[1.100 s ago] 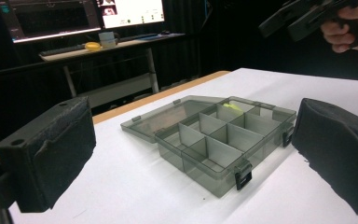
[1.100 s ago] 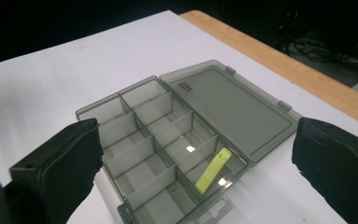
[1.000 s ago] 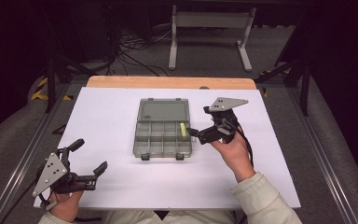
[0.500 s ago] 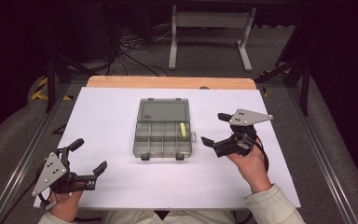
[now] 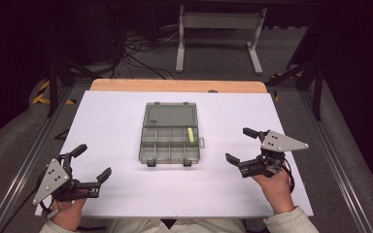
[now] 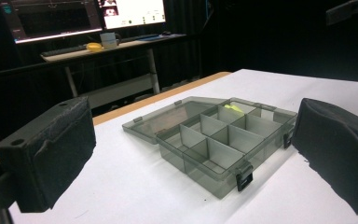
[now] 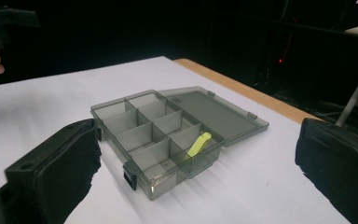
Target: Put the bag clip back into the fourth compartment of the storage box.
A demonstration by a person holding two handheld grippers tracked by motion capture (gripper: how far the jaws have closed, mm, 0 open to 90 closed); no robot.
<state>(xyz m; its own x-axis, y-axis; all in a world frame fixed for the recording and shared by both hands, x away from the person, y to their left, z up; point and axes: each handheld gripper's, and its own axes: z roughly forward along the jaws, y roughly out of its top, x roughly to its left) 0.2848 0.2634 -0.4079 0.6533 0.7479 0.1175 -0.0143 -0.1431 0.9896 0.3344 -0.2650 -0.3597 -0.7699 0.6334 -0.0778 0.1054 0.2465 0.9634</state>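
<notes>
This looks like a lab or recording room set up for handling trials, not a home. The surface (image 5: 126, 194) is a plain white sheet over a wooden board whose bare edge (image 5: 175, 85) shows at the far side, in the upper middle of the high view, and dark metal rails (image 5: 24, 165) run along it at lower left and right. Beyond it, at the top of the frame, loose black cables (image 5: 136, 46) lie on grey carpet beside a pale metal stand (image 5: 218, 34). At the upper left of the left gripper view, lit monitors (image 6: 130, 11) stand on a desk (image 6: 112, 46) with a mug (image 6: 108, 39). The surroundings are dark.
</notes>
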